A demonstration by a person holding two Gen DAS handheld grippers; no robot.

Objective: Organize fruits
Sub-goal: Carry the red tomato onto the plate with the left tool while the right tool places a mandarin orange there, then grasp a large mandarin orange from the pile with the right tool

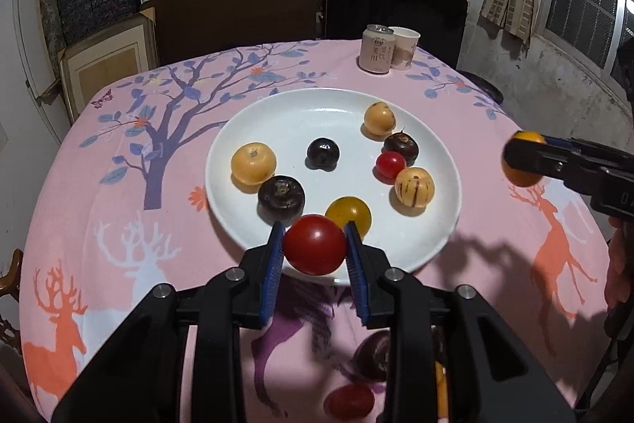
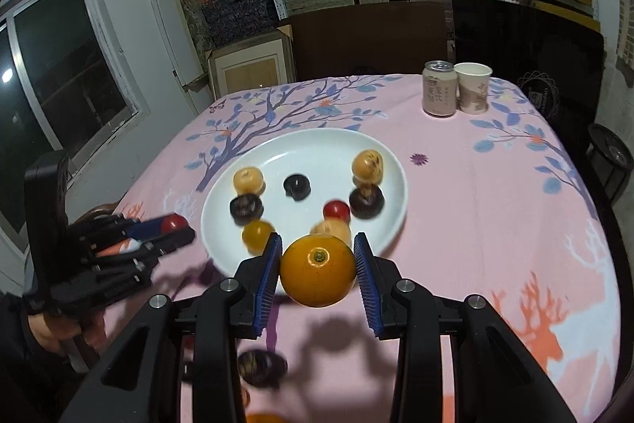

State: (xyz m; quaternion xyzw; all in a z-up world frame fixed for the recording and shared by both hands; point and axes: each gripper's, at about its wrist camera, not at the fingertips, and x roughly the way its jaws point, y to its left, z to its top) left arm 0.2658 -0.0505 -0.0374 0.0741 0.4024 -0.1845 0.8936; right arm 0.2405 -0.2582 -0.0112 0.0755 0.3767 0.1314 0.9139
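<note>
A white plate (image 1: 277, 121) sits mid-table and holds several small fruits: pale yellow, dark purple, a small red one (image 1: 390, 163) and an amber one (image 1: 348, 215). My left gripper (image 1: 315, 244) is shut on a red tomato (image 1: 315, 244), held over the plate's near rim. My right gripper (image 2: 318, 274) is shut on an orange fruit (image 2: 318, 274), held above the cloth just before the plate (image 2: 329, 149). The right gripper shows in the left wrist view (image 1: 523, 161) to the plate's right. The left gripper shows in the right wrist view (image 2: 174, 230) left of the plate.
A drink can (image 1: 376, 48) and a paper cup (image 1: 404, 46) stand at the table's far right. Loose fruits lie on the pink cloth under the left gripper, one dark (image 1: 372, 355) and one red (image 1: 348, 401). A dark fruit (image 2: 261, 367) lies under the right gripper.
</note>
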